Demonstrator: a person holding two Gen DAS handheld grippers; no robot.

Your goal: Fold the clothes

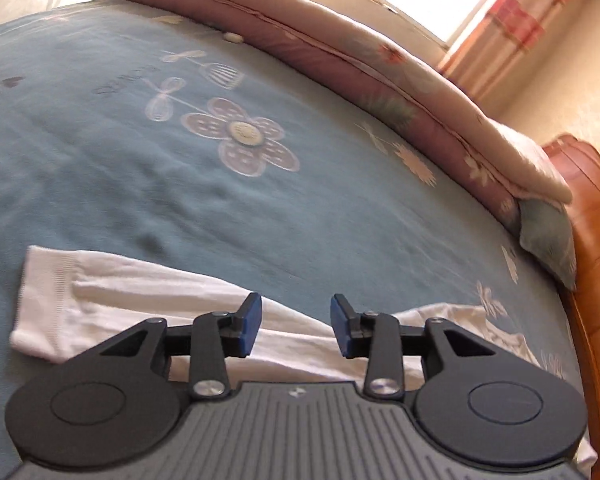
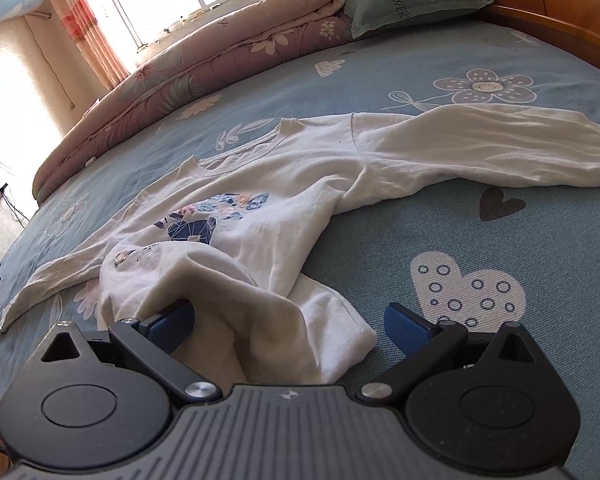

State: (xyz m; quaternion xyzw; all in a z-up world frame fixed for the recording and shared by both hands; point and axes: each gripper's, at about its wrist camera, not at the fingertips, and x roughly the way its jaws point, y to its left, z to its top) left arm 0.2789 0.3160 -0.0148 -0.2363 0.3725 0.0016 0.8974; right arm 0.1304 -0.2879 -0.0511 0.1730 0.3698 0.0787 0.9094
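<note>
Fingers (image 2: 172, 320) of the right gripper (image 2: 296, 326) spread wide, nothing clamped; rumpled hem of the white sweatshirt (image 2: 260, 208) bunches up between them, draped over the left-hand pad, the other pad bare above the bedspread (image 2: 460, 224). Left gripper (image 1: 296, 326) is part open, blue pads apart, holds nothing; it hovers just over a sleeve (image 1: 100, 304) that lies flat, cuff out to the left side of that view. Sweatshirt sits face up on the bed, printed chest showing, collar toward the rolled quilt (image 2: 204, 68) and pillow (image 2: 404, 0), far sleeve stretched toward the wooden headboard (image 2: 540, 12), bottom edge crumpled nearest the right camera. Judged step: take hold of the garment to flatten it before any fold. To do it well, the right gripper should close on the hem edge itself, both layers, not the loose hump in the middle; left should drop onto the sleeve near the cuff and pinch only cloth, not the bedspread under it. Then pull apart gently so wrinkles go out, keeping fabric low. Contact between left pads and sleeve cannot be told.
</note>
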